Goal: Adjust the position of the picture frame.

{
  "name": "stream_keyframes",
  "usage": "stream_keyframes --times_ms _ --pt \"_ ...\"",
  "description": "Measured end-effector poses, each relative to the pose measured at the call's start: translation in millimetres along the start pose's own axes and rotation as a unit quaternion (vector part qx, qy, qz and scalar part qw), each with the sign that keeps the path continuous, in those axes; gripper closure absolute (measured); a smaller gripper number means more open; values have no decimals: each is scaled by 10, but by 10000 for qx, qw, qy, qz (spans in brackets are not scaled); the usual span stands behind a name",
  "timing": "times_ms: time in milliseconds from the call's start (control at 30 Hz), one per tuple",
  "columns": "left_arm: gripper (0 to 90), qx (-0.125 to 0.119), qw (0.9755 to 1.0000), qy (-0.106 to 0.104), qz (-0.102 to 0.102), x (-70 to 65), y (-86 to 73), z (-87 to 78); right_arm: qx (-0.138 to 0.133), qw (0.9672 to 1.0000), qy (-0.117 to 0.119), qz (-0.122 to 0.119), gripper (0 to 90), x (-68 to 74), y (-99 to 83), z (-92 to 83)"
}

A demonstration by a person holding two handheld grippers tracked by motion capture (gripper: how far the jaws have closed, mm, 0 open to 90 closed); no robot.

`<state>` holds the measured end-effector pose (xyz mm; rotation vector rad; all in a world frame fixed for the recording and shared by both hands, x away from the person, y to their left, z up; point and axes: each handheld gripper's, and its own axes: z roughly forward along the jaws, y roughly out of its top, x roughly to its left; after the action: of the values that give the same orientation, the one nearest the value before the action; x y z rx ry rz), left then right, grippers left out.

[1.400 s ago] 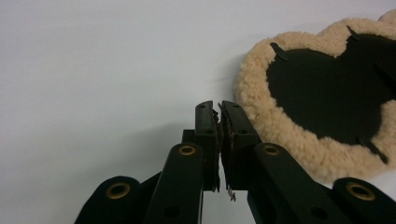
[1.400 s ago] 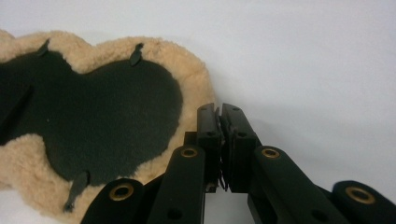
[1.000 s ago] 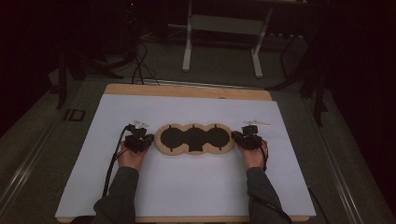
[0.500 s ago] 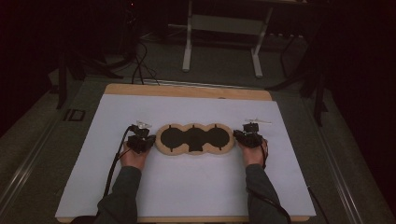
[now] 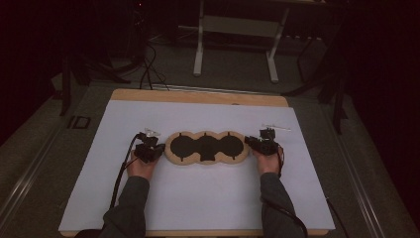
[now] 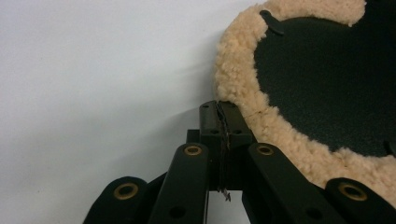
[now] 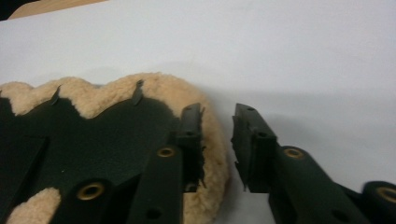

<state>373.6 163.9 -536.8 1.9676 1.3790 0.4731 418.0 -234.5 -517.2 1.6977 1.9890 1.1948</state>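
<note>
- The right gripper [image 7: 217,144] rises from the bottom edge, its two black jaws standing apart with a clear gap between them; they have just been opening.
- A fleecy tan pad [image 7: 116,93] with a black centre lies left of the jaws, flat on the white table [image 7: 280,51].
- The left jaw lies over the pad's woolly rim; the right jaw stands just beside the rim, over bare white surface.
- Two small black tabs stick out at the black centre's edge, beyond the left jaw.
- A strip of wood shows far up-left.
</note>
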Motion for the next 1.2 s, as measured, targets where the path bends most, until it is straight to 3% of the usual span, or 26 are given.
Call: stream_keyframes --times_ms 167,300,533,1200 --pt "888 11 10000 19 45 3 -3 6 140 9999 64 77 697 14 -20 48" --pt "900 46 9999 -64 -130 0 4 5 251 9992 185 237 764 -12 -21 47" --pt "900 44 9999 -20 -106 -28 -9 -5 343 9992 92 197 781 22 -9 39" --pt "900 32 9999 -20 -97 -83 -72 -54 338 9991 148 189 784 10 -85 -38"
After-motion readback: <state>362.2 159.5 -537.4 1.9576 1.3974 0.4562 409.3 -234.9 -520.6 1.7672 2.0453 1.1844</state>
